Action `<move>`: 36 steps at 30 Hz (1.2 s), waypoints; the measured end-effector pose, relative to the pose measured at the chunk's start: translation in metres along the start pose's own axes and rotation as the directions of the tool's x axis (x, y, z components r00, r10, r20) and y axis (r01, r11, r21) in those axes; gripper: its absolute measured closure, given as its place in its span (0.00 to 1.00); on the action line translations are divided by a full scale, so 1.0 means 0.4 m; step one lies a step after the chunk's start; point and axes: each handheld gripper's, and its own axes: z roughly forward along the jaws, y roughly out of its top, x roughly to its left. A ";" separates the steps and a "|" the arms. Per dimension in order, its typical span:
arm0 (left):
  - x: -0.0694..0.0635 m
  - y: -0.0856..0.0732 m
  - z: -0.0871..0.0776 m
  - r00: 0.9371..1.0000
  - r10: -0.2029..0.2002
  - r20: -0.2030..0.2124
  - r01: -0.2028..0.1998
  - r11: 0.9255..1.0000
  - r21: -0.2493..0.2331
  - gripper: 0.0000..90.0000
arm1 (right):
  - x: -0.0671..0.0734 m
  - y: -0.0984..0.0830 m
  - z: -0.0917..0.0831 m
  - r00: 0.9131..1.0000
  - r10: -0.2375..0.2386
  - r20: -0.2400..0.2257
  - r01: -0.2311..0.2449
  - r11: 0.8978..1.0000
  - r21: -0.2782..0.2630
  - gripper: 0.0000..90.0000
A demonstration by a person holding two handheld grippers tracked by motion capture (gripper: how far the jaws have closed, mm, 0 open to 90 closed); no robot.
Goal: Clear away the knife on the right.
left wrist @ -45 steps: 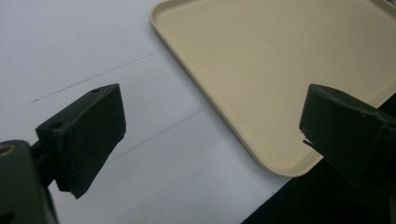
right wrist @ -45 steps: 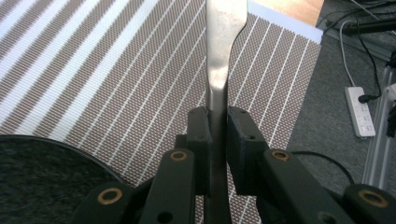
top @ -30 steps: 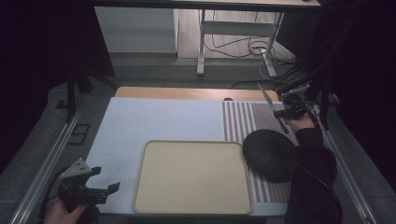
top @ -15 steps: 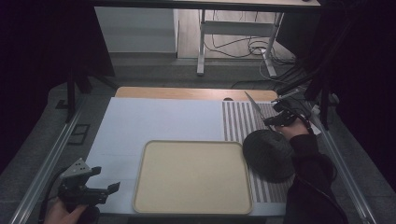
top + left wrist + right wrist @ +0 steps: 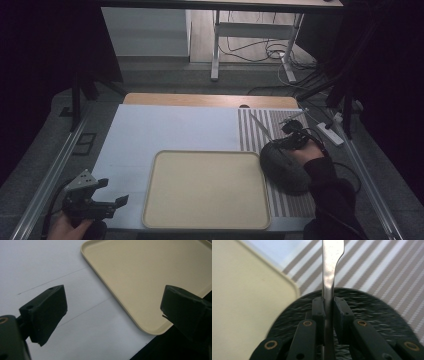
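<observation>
— What is the right claw [image 5: 328, 306] doing with that strip of metal?

— It is pinching a table knife [image 5: 331, 270] by the handle end, jaws narrowed right down on the steel, so the blade is sticking out ahead of the claw. Holding it from the back like that is keeping the blade free and easy to lay down flat, I would judge.

— And where is the knife sitting over the counter?

— It is hanging above a dark round plate [image 5: 367, 315], which is lying on the striped mat [image 5: 384, 270] at the right side of the counter. In the high view the blade [image 5: 262, 126] is pointing up and away across the stripes, with the right claw [image 5: 291, 136] over the far edge of the plate [image 5: 282, 170].

— Why there, and not over the tray?

— The cream tray [image 5: 206, 189] is lying just beside the plate, bare. The knife looks to be heading for a spot next to the plate or onto the tray; I cannot tell which.

— What about the other hand?

— The left claw [image 5: 112, 312] is standing wide with nothing between its jaws, hovering near the tray's near corner [image 5: 150, 327] over the white sheet [image 5: 50, 265]. It seems to be waiting out of the way at the counter's near left [image 5: 95, 197].
</observation>
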 end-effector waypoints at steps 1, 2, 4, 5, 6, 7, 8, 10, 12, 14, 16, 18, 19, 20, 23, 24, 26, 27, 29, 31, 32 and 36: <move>0.000 0.000 0.000 1.000 0.000 0.000 0.000 1.000 0.000 0.07 | 0.008 0.000 0.001 1.000 -0.004 -0.005 0.004 1.000 0.001 0.89; 0.000 0.000 0.000 1.000 0.000 0.000 0.000 1.000 0.000 0.07 | 0.018 -0.001 0.001 1.000 -0.013 -0.007 0.013 1.000 0.002 0.89; 0.000 0.000 0.000 1.000 -0.001 0.000 0.001 1.000 0.000 0.07 | 0.039 -0.002 0.002 1.000 -0.025 -0.018 0.025 1.000 0.004 0.89; 0.000 0.000 0.000 1.000 -0.001 0.000 0.001 1.000 -0.001 0.07 | 0.049 -0.003 0.001 0.999 -0.029 -0.024 0.029 1.000 0.006 0.89; 0.000 0.000 0.000 1.000 0.000 0.000 0.000 1.000 0.000 0.07 | 0.059 -0.003 0.002 0.999 -0.032 -0.031 0.032 0.999 0.008 0.89; 0.000 0.000 0.000 1.000 0.000 -0.001 0.000 1.000 0.000 0.07 | 0.068 -0.005 0.002 0.999 -0.034 -0.037 0.034 0.999 0.009 0.89; 0.000 0.000 0.000 1.000 0.000 -0.001 0.000 1.000 0.000 0.07 | 0.078 -0.006 0.002 0.999 -0.034 -0.041 0.035 0.999 0.010 0.89; 0.000 0.000 0.000 1.000 0.001 -0.001 -0.001 1.000 0.000 0.07 | 0.098 -0.010 0.003 0.998 -0.044 -0.050 0.045 0.999 0.018 0.89; 0.000 0.000 0.000 1.000 0.001 -0.001 -0.001 1.000 0.000 0.07 | 0.115 -0.013 0.003 0.997 -0.048 -0.059 0.049 0.999 0.022 0.89; 0.000 0.000 0.000 1.000 0.001 -0.001 -0.001 1.000 0.000 0.07 | 0.130 -0.017 0.003 0.997 -0.052 -0.063 0.054 0.998 0.029 0.89; 0.000 0.000 0.000 1.000 0.001 -0.001 -0.001 1.000 0.000 0.07 | 0.147 -0.021 0.005 0.995 -0.058 -0.075 0.061 0.997 0.038 0.89; 0.000 0.000 0.000 1.000 0.001 -0.001 -0.001 1.000 0.001 0.07 | 0.163 -0.024 0.006 0.995 -0.065 -0.078 0.068 0.997 0.044 0.89; 0.000 0.000 0.000 1.000 0.002 -0.002 -0.002 1.000 0.001 0.07 | 0.172 -0.026 0.006 0.994 -0.066 -0.083 0.070 0.996 0.047 0.89; -0.001 0.000 0.000 1.000 0.002 -0.002 -0.002 1.000 0.001 0.07 | 0.180 -0.027 0.005 0.994 -0.071 -0.085 0.075 0.996 0.049 0.89; -0.001 0.000 0.000 1.000 0.002 -0.002 -0.002 1.000 0.002 0.07 | 0.206 -0.033 0.004 0.993 -0.079 -0.091 0.084 0.995 0.055 0.89; -0.001 0.000 0.001 1.000 0.002 -0.003 -0.002 1.000 0.002 0.07 | 0.214 -0.035 0.003 0.992 -0.083 -0.094 0.088 0.994 0.057 0.89; -0.001 0.000 0.001 1.000 0.003 -0.004 -0.003 1.000 0.001 0.07 | 0.230 -0.039 0.002 0.992 -0.090 -0.093 0.095 0.994 0.054 0.89; -0.001 0.000 0.001 1.000 0.003 -0.004 -0.003 1.000 0.002 0.07 | 0.238 -0.041 0.001 0.991 -0.094 -0.094 0.100 0.994 0.055 0.89; -0.001 0.000 0.001 1.000 0.003 -0.003 -0.003 1.000 0.002 0.07 | 0.255 -0.045 -0.001 0.990 -0.100 -0.097 0.105 0.993 0.052 0.89; -0.001 0.000 0.001 1.000 0.003 -0.003 -0.003 1.000 0.002 0.07 | 0.274 -0.050 0.000 0.988 -0.114 -0.101 0.120 0.991 0.054 0.89; -0.001 0.000 0.001 1.000 0.003 -0.004 -0.003 1.000 0.002 0.07 | 0.281 -0.052 0.001 0.988 -0.118 -0.102 0.124 0.991 0.056 0.89; -0.002 0.001 0.001 1.000 0.005 -0.005 -0.005 1.000 0.003 0.07 | 0.316 -0.058 0.008 0.985 -0.134 -0.112 0.143 0.987 0.070 0.89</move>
